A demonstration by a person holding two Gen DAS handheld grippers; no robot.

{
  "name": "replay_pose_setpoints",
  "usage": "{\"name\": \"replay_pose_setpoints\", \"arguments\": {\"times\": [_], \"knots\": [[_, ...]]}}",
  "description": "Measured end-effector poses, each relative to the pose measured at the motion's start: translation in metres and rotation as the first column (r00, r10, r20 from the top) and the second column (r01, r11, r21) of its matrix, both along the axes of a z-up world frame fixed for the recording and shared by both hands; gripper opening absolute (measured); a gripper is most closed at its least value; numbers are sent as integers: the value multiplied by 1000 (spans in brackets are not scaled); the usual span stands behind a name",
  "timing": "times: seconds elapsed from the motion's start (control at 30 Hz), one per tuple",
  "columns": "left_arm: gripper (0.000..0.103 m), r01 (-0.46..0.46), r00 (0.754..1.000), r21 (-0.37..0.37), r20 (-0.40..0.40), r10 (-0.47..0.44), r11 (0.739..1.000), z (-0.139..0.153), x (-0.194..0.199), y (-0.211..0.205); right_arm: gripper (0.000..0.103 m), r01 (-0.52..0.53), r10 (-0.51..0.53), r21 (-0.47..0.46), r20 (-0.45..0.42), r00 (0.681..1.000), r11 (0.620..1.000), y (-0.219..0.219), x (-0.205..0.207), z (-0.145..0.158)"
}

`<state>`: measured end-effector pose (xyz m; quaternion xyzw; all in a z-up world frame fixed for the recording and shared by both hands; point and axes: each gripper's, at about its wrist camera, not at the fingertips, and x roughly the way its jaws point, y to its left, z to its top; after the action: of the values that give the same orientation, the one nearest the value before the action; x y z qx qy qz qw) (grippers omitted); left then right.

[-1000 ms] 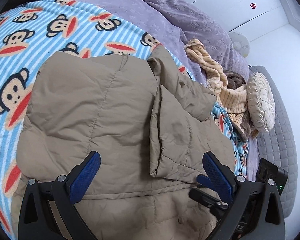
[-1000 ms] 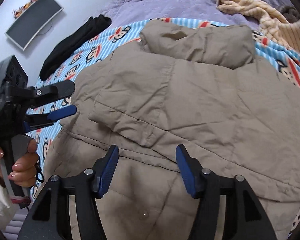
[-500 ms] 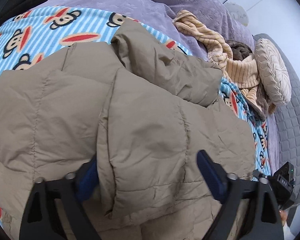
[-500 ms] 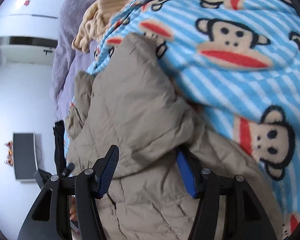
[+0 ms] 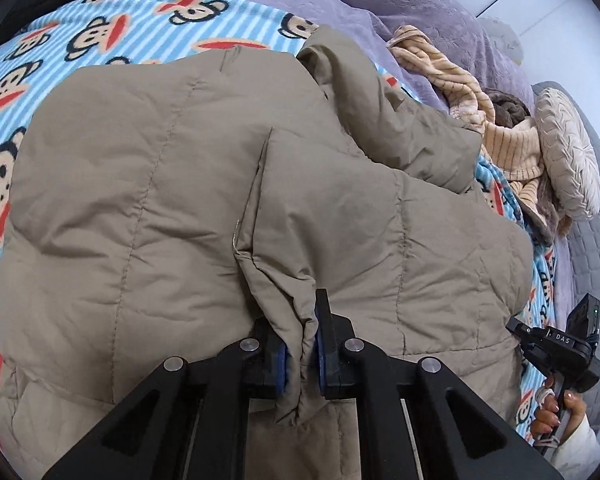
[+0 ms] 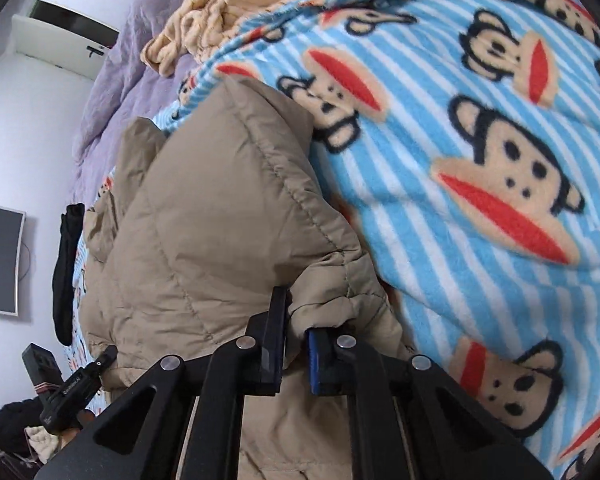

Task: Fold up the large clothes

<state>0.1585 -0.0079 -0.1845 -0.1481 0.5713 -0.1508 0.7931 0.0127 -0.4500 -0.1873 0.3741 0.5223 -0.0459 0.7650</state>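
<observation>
Two claws, left claw (image 5: 302,344), right claw (image 6: 296,344), clamping one jacket (image 5: 148,184)

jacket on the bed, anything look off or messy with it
Nothing damaged. The tan jacket lies rumpled on the monkey blanket, its collar end bunched unevenly. Both the left hand-held gripper and right hand-held gripper pinch fabric.

monkey blanket (image 5: 100,36), round cushion (image 5: 570,152)

White letters "DAS" stand on the right hand-held gripper (image 5: 550,338), seen from the left wrist
</observation>
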Motion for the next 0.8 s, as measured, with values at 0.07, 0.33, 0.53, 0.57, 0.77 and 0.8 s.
{"name": "replay_pose_setpoints", "arguments": {"times": [0.07, 0.33, 0.53, 0.57, 0.77, 0.8], "knots": [[13, 12, 1000, 44, 16, -12, 999, 2, 0, -6, 10, 23, -23, 20, -2, 1000, 1000, -3, -4, -5], [25, -64, 991, 249, 131, 32, 966, 43, -14, 16, 58, -10, 8, -52, -23, 1000, 999, -2, -32, 33], [25, -28, 983, 185, 182, -6, 982, 68, -6, 19, 22, -55, 78, -272, 72, 994, 961, 6, -27, 73], [25, -10, 982, 182, 188, -25, 983, 70, -4, 12, 21, -64, 90, -269, 86, 992, 961, 6, -17, 75], [25, -5, 986, 231, 165, -34, 973, 42, 18, -26, 20, -131, 169, -330, 88, 982, 935, 20, 45, 64], [25, -17, 988, 235, 152, -20, 972, 33, 21, -27, 20, -137, 169, -338, 68, 983, 931, 20, 52, 55]]}}
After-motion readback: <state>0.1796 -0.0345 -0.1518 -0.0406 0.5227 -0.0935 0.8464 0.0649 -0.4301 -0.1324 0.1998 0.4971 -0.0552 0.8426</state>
